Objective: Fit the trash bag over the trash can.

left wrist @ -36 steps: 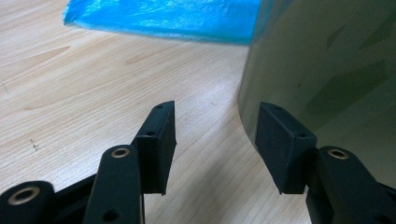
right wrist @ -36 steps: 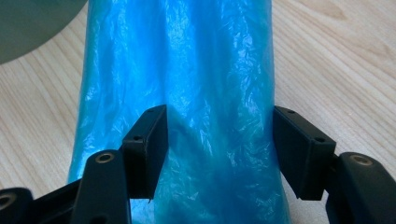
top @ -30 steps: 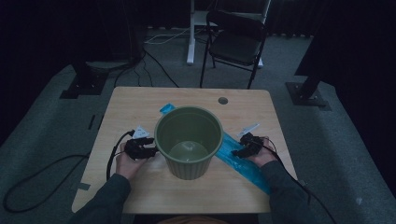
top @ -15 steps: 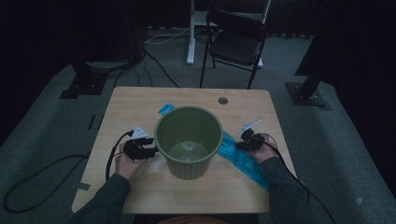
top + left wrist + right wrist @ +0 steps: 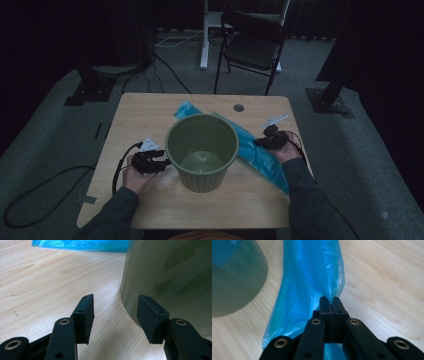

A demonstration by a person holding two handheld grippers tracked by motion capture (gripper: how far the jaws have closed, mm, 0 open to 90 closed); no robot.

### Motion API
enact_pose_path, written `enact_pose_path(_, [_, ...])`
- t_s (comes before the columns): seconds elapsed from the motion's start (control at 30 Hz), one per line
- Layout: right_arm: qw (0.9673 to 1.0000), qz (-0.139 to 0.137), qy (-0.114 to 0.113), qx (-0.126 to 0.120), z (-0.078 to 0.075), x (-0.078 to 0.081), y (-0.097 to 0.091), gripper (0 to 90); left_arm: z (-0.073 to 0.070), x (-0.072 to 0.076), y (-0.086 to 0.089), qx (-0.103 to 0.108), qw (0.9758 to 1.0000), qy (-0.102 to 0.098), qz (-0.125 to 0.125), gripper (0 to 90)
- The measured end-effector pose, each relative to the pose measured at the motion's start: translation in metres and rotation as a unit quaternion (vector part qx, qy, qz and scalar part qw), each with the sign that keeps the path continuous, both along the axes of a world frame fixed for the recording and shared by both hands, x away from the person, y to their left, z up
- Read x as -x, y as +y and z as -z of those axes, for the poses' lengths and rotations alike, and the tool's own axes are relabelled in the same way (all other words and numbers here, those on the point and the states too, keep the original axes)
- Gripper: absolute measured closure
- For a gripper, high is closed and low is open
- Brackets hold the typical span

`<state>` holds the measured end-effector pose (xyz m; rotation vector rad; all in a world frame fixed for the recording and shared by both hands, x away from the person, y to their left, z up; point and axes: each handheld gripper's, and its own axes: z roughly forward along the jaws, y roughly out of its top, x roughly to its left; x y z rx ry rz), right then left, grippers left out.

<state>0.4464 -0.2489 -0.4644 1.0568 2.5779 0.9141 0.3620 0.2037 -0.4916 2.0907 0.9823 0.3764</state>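
Observation:
An olive green plastic bin point(image 5: 201, 150) stands upright and empty in the middle of the wooden table point(image 5: 145, 115). A blue plastic bag point(image 5: 260, 155) lies stretched out behind and to the right of it. My right gripper point(image 5: 261, 142) is shut on a fold of the blue bag point(image 5: 309, 277), its jaws pressed together point(image 5: 332, 301) and the film pulled up from the table. My left gripper point(image 5: 162, 162) rests at the bin's left side, open point(image 5: 115, 312), with one jaw close to the bin's wall point(image 5: 170, 277) and nothing between the jaws.
A round cable hole point(image 5: 238, 107) sits near the table's far right corner. A black folding chair point(image 5: 252, 45) stands beyond the table. A cable point(image 5: 45, 185) trails over the floor at the left.
My right gripper has closed on the blue bag and risen a little, drawing the film up and toward the far side. The left gripper and the bin have stayed put.

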Motion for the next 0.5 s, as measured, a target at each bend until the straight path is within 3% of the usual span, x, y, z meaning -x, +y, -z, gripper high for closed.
enact_pose_path(0.37, [0.9996, -0.002, -0.024, -0.011, -0.035, -0.003, -0.001, 89.9, -0.002, 0.003, -0.002, 0.002, 1.0000, -0.003, 0.005, 48.2])
enact_pose_path(0.4, [0.9994, -0.005, -0.032, -0.011, -0.047, -0.004, -0.001, 89.9, -0.003, 0.004, -0.002, 0.002, 1.0000, -0.005, 0.008, 48.3])
enact_pose_path(0.5, [0.9991, -0.006, -0.040, -0.015, -0.058, -0.006, -0.001, 89.9, -0.003, 0.005, -0.003, 0.002, 0.9999, -0.006, 0.010, 48.2])
